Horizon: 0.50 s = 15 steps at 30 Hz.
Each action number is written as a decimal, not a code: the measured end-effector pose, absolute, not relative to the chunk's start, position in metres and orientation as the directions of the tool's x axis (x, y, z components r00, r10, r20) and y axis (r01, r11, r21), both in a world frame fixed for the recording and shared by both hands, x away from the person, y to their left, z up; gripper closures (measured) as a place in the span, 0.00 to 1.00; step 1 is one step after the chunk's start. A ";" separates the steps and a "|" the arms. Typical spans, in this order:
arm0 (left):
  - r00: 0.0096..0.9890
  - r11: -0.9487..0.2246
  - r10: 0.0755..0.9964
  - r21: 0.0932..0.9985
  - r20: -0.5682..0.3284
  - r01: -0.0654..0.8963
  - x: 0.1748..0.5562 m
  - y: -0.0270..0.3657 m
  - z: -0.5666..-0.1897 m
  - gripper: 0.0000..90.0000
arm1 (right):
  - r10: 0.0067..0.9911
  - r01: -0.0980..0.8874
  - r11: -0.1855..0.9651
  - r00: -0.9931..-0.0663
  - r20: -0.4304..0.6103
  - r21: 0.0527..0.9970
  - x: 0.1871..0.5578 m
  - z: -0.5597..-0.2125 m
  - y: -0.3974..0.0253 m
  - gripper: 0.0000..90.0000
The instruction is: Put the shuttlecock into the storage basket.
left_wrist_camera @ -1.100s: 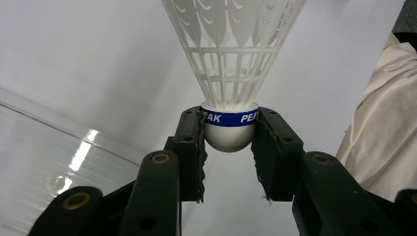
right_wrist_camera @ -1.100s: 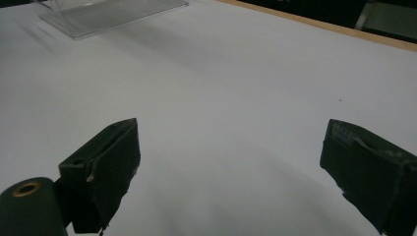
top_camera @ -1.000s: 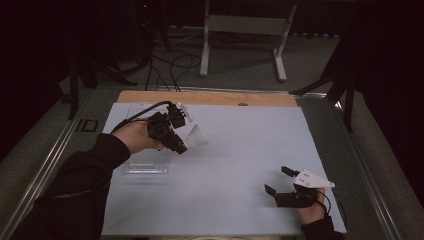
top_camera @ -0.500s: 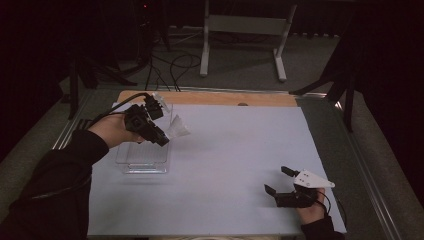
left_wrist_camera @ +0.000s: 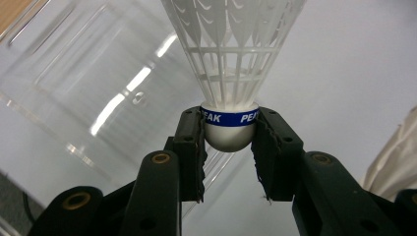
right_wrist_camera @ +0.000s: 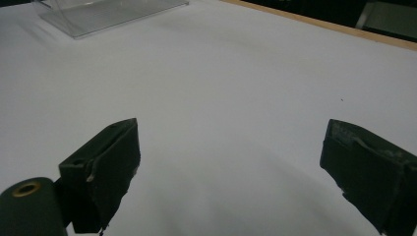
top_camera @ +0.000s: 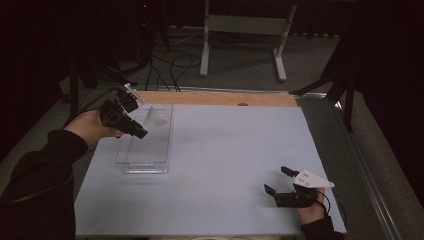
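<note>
With its jaws pinching the shuttlecock (left_wrist_camera: 229, 73) by the cork, left gripper (top_camera: 141, 134) poises it over clear tray (top_camera: 131, 161) for dropping; right gripper (top_camera: 276, 181) idles, jaws spread.

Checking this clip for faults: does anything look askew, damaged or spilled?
Nothing stands out. The left gripper holds the white shuttlecock squarely by its cork over the clear plastic tray; its feathers look intact. The right gripper rests open on the white table.
</note>
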<state>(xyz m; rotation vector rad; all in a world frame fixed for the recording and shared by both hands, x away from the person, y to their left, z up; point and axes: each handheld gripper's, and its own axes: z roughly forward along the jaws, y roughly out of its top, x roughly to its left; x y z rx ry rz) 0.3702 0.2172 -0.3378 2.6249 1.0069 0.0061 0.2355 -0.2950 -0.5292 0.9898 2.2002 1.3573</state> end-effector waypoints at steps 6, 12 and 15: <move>0.732 -0.679 0.672 0.303 -0.109 0.669 0.369 0.230 -0.342 0.74 | 0.726 0.366 0.292 -0.687 0.044 0.884 0.236 -0.529 -0.296 0.09; 0.707 -0.654 0.697 0.297 -0.118 0.695 0.369 0.243 -0.349 0.74 | 0.726 0.369 0.292 -0.686 0.047 0.883 0.236 -0.529 -0.295 0.09; 0.695 -0.644 0.709 0.294 -0.118 0.707 0.368 0.250 -0.352 0.74 | 0.727 0.371 0.290 -0.685 0.049 0.882 0.236 -0.529 -0.296 0.09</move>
